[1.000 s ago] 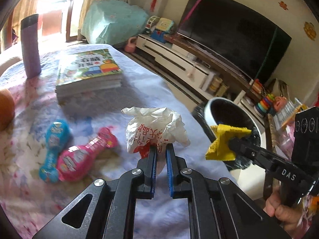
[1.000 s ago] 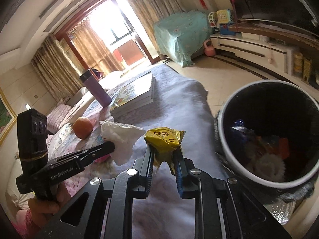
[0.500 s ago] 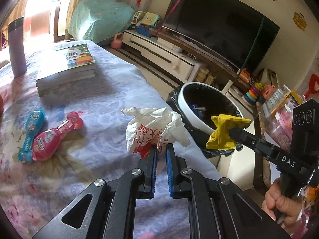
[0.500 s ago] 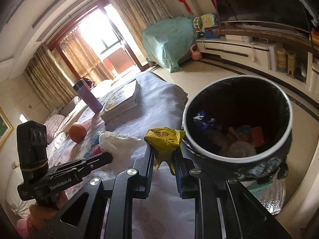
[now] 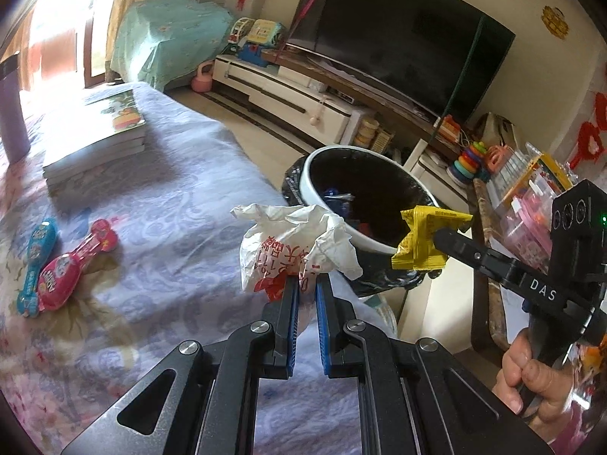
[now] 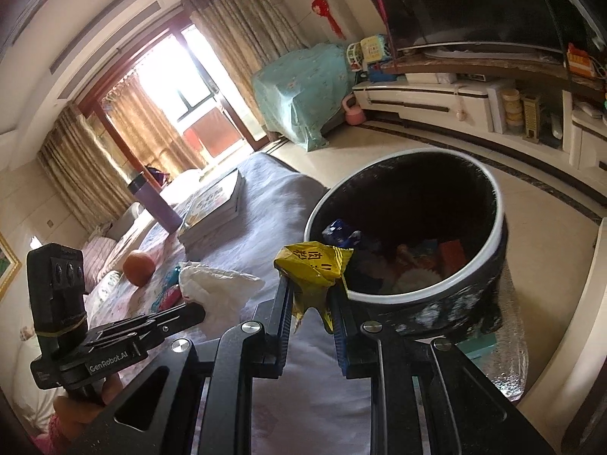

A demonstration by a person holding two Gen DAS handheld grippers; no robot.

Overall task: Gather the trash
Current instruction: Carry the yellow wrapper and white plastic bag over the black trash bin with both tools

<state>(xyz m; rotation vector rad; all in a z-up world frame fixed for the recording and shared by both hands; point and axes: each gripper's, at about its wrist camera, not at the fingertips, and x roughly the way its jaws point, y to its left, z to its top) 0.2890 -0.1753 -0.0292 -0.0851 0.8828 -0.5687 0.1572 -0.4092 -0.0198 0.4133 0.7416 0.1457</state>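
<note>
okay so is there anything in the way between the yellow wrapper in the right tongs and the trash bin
Nothing visible. The right tongs hold the yellow wrapper right at the near rim of the trash bin, whose mouth is open with no lid. The left tongs, gripping the white bag, sit off to the side, out of that path.

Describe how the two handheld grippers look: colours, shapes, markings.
Both are matte black metal with silver pivot bolts and blue finger pads. The left gripper reads "GenRobot.AI"; the right gripper reads "DAS". Each carries a boxy black module; the right's shows a green light.
</note>
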